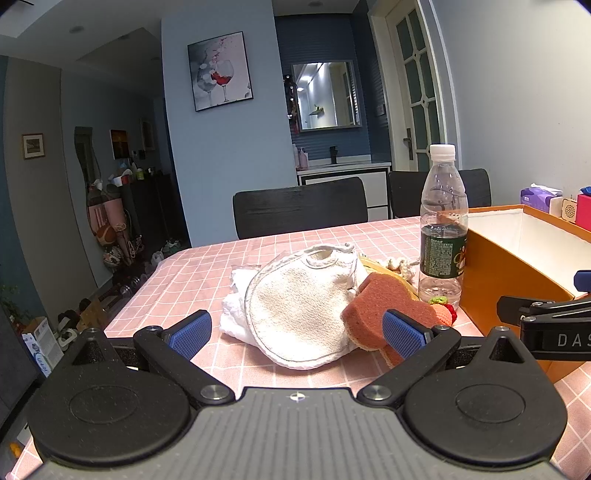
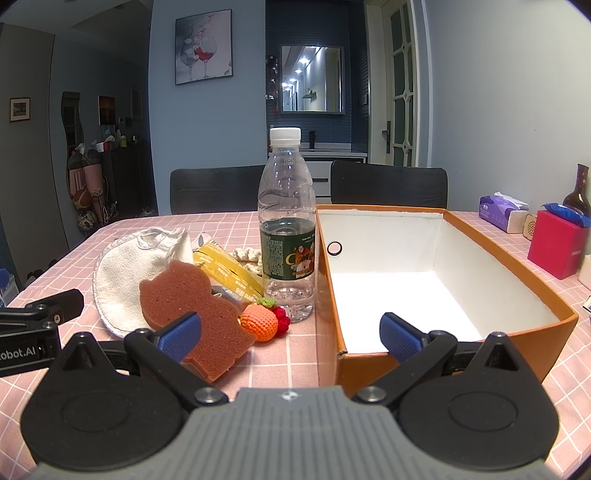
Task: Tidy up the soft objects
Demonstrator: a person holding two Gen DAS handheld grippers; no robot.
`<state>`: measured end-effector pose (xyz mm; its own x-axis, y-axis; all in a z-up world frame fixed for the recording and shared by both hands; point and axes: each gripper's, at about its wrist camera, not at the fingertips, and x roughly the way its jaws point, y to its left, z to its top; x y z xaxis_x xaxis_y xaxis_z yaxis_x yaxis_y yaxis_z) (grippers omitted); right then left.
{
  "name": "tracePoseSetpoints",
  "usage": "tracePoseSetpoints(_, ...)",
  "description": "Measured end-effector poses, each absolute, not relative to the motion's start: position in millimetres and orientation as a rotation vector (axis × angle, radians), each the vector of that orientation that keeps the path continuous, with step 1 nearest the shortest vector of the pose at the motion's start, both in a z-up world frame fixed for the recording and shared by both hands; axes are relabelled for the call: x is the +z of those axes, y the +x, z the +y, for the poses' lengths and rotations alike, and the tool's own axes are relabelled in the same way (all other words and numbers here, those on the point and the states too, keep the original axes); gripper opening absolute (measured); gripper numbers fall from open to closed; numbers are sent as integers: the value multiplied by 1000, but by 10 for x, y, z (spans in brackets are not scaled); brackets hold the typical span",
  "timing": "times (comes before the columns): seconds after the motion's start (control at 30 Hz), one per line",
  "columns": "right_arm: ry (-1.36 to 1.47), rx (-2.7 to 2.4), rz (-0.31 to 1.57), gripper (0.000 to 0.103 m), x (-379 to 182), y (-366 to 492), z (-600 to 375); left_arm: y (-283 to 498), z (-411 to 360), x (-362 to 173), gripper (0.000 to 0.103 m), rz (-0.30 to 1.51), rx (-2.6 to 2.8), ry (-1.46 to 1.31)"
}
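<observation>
Dim room, pale blue-grey walls. Framed wine-glass print [image 2: 204, 47] hung on the centre wall section, wall mirror [image 2: 312, 79] right of it above a white counter [image 1: 343, 165]. White glazed door [image 2: 402, 85] at right. Two black chair backs [image 2: 217, 189] stood behind the pink checked desk [image 2: 280, 365]. Recessed ceiling spots [image 1: 77, 29] were lit.

Soft things piled left of an open box on the table

The bottle [image 2: 287, 225] stands upright just beside the box's [image 2: 509, 258] left wall. Before the bottle lie the crocheted fruits [image 2: 263, 320], with the sponge [image 2: 195, 299] to their left, leaning on the cloth bib [image 2: 122, 273]. Behind the sponge a packet [image 2: 225, 271] is seen, and two chairs [image 2: 212, 188] behind the table [image 2: 273, 363]
</observation>
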<state>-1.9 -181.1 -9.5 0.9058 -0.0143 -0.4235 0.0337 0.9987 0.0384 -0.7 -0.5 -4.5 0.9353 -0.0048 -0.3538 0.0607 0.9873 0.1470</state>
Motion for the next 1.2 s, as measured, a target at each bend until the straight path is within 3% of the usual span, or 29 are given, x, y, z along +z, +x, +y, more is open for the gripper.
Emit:
tracePoseSetpoints(0.83, 54, 17, 433, 100, -123, 81, -1767, 132, 73, -91, 103, 412, -57, 138)
tracePoseSetpoints(0.93, 7, 47, 398, 91, -107, 126, -1664, 204, 167, -82, 103, 437, -87, 108)
tracePoseSetpoints(0.97, -7, 61, 388, 86, -103, 146, -1631, 228, 205, -81, 102, 445, -94, 95)
tracePoseSetpoints(1.1, -52, 123, 383, 82, -84, 253, -1504, 360, 314, -104, 79, 481, -120, 84)
tracePoseSetpoints(1.2, -87, 177, 408, 86, -133, 385, -1411, 513, 403, -156, 76, 527, -146, 77)
